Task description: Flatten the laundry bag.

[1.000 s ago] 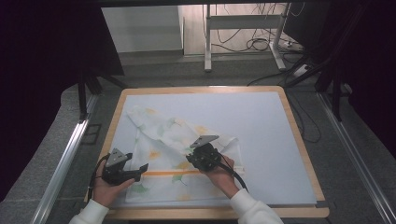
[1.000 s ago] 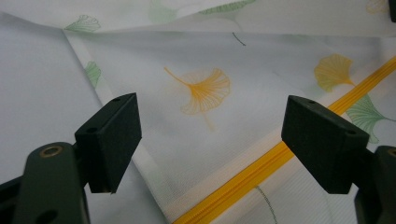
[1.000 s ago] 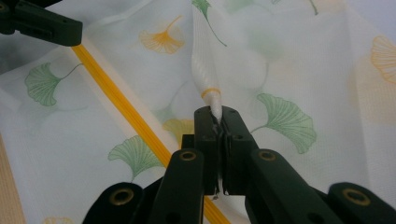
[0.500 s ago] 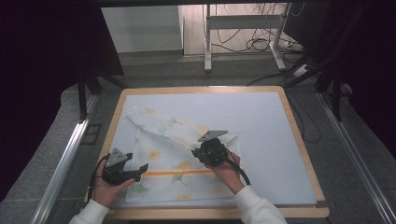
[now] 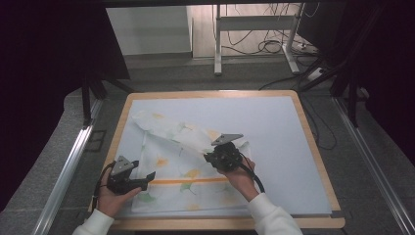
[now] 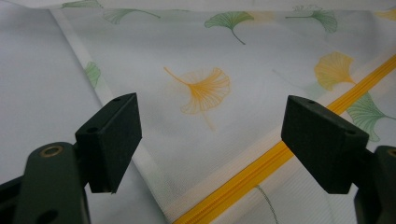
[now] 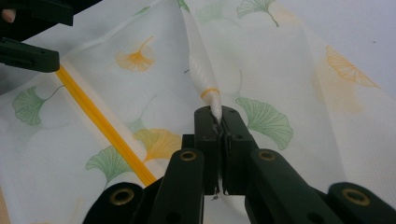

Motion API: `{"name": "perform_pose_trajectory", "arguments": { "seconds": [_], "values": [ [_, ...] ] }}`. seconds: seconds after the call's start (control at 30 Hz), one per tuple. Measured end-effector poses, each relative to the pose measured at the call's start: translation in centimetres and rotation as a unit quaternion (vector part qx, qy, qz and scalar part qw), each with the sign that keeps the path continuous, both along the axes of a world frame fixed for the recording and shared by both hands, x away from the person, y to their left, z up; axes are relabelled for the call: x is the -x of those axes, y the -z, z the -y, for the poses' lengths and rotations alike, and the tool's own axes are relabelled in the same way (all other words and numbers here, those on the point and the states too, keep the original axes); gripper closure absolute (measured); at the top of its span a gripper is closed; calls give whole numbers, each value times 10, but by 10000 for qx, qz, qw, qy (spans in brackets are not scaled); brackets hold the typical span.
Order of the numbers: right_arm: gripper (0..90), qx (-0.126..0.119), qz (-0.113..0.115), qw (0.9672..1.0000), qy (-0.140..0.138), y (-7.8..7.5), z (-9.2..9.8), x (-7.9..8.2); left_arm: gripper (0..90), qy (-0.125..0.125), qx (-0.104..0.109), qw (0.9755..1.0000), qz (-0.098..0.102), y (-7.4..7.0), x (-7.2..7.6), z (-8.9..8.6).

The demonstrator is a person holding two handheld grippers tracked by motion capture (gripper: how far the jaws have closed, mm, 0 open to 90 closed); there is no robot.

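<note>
On the left, the left gripper (image 5: pixel 128 178) hovers at the near-left edge of the cloth (image 5: pixel 176 169), its jaws wide apart over the hem and the orange stripe (image 6: pixel 261 168). The cloth lies half spread on the worktop (image 5: pixel 293 147), thin, soft and light, likely to slump and slide. To the right, the right gripper (image 5: pixel 222 157) pinches a gathered fold; corners and hems look the surest holds.

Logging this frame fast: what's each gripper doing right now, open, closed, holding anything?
Left gripper: open, fingers spread over the leaf-print cloth, holding nothing.
Right gripper: closed on a bunched fold of the cloth.
</note>
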State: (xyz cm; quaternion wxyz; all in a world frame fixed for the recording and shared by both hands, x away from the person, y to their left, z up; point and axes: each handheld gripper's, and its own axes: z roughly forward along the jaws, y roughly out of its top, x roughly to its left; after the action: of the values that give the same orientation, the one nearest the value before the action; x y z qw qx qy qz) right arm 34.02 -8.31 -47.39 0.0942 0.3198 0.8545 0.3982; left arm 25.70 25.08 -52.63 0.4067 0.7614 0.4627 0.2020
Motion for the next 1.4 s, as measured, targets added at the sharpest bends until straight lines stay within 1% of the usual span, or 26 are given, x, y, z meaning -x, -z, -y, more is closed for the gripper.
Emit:
{"name": "perform_pose_trajectory", "arguments": {
  "seconds": [0.37, 0.7, 1.07, 1.4],
  "values": [
    [860, -68, -18, 9999, 119, -2, 9, -6, 199, 4, 17, 10000, -4, 0, 0, 0],
    [861, -136, 14, 9996, 265, -6, 19, -13, 198, 28, 4, 10000, -21, 0, 0, 1],
    [861, -208, 44, 9989, 415, -6, 29, -21, 199, 36, -4, 10000, -13, 0, 0, 1],
    [861, -284, 6, 9980, 559, -6, 38, -29, 198, 40, -14, 10000, -15, 1, 0, 1]
  ]
}}
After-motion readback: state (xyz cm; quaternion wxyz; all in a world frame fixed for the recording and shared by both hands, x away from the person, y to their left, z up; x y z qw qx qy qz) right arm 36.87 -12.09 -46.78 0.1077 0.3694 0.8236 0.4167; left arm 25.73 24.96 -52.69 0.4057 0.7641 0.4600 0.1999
